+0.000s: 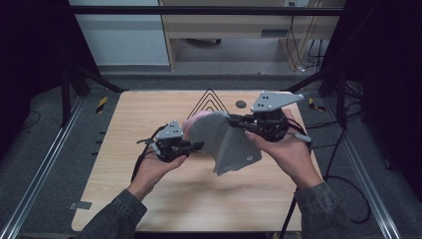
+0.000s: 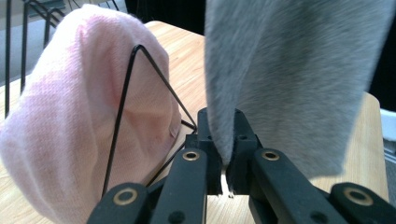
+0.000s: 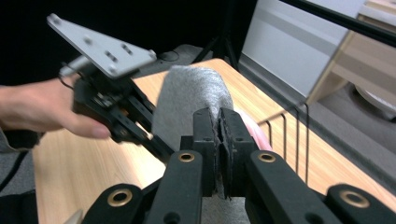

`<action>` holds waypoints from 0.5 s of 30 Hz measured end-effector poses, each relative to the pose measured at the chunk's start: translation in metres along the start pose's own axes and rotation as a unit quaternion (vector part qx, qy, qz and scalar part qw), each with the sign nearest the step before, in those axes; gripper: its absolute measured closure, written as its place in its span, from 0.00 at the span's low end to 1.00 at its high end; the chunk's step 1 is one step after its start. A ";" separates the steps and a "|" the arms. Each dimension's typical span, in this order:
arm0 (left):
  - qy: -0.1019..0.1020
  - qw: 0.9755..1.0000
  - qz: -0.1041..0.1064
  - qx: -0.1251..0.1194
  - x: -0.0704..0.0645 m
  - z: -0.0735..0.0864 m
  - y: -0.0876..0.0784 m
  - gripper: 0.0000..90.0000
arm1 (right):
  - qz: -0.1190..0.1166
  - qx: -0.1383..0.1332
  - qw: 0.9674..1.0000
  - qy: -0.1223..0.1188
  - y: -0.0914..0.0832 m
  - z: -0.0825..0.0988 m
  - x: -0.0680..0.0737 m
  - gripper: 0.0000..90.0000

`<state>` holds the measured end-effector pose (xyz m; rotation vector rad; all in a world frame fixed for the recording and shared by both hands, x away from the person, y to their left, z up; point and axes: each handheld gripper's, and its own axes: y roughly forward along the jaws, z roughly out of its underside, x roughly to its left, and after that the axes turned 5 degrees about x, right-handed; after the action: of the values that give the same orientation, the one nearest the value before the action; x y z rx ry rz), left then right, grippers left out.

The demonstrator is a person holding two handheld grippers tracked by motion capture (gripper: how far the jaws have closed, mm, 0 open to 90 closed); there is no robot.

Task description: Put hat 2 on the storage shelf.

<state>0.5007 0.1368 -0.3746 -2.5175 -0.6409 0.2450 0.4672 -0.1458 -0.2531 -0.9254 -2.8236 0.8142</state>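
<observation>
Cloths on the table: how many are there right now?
2. A grey cloth is held up between both tongs; a pink cloth sits on the wire rack behind it. Others could be hidden.

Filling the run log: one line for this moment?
left hand-held gripper: shut on grey cloth | right hand-held gripper: shut on grey cloth | cloth: lifted above table

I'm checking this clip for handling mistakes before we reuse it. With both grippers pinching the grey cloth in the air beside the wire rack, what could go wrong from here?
1. The left gripper grips only the thin edge of the grey fleece cloth; a hard pull from the right gripper could slip it free.
2. The hanging cloth may snag the black wire rack that carries the pink knitted cloth, and drag it.
</observation>
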 end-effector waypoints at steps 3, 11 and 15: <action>0.005 1.000 -0.007 0.005 -0.001 -0.009 -0.008 0.96 | 0.007 -0.002 1.000 0.011 -0.005 0.008 -0.007 0.96; 0.023 0.999 -0.037 0.013 0.001 -0.051 -0.037 0.96 | 0.029 -0.022 0.999 0.027 -0.015 0.003 -0.021 0.96; 0.024 0.998 -0.050 0.011 0.007 -0.072 -0.054 0.96 | 0.038 -0.042 0.998 0.034 -0.018 -0.008 -0.026 0.96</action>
<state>0.5066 0.1489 -0.2851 -2.4544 -0.7398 0.1539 0.4805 -0.1692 -0.2344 -1.0562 -2.7992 0.6634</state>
